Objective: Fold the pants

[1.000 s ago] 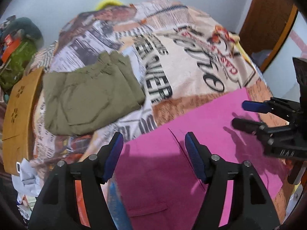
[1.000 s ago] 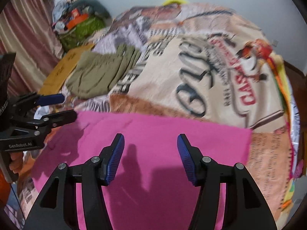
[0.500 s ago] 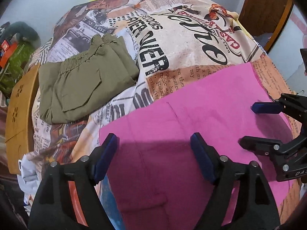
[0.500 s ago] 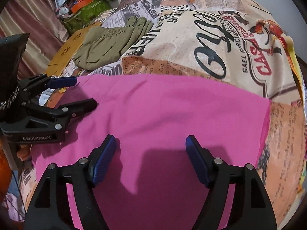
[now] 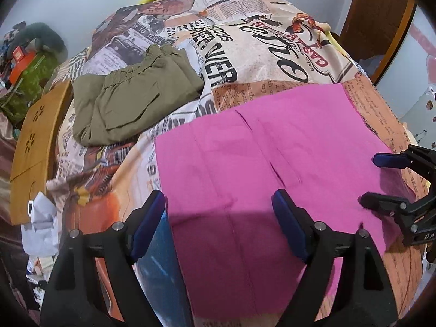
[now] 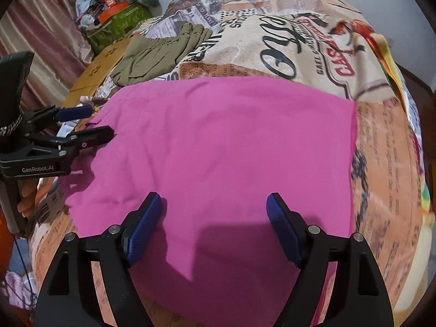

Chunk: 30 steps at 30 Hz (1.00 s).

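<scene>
Pink pants (image 5: 261, 169) lie flat across the frame's centre on the bed (image 5: 272, 54). Left gripper (image 5: 219, 218) and right gripper (image 6: 214, 218) hover released over them. Folded olive pants (image 5: 128, 103) sit upper left.

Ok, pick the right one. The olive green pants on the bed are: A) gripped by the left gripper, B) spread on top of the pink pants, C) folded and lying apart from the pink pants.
C: the olive green pants lie folded on the printed bedspread, clear of the pink pants; the left gripper is open and empty.
</scene>
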Available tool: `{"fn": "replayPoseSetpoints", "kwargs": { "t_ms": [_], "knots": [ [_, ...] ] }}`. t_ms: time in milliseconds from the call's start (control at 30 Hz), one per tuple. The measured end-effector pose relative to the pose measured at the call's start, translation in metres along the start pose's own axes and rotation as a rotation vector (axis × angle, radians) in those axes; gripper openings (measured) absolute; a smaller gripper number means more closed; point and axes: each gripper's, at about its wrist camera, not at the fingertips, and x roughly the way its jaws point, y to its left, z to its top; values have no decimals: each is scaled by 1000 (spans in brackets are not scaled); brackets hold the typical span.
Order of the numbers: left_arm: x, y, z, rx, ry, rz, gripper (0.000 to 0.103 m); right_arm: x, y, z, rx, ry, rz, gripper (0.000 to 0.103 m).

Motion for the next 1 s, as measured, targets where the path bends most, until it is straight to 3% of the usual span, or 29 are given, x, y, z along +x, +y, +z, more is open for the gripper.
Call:
{"fn": "replayPoseSetpoints", "kwargs": {
  "t_ms": [300, 467, 800, 1000],
  "knots": [
    [-19, 0, -32, -18, -32, 2, 86, -16, 1, -31, 33, -19, -18, 78],
    [-23, 7, -41, -68, -27, -26, 88, -22, 0, -35, 61, -31, -25, 78],
    [-47, 16, -51, -141, -45, -7, 88, -32, 13, -33, 60, -71, 1, 78],
    [-62, 39, -52, -294, -53, -106, 88, -38, 30, -23, 17, -127, 3, 78]
  ]
}}
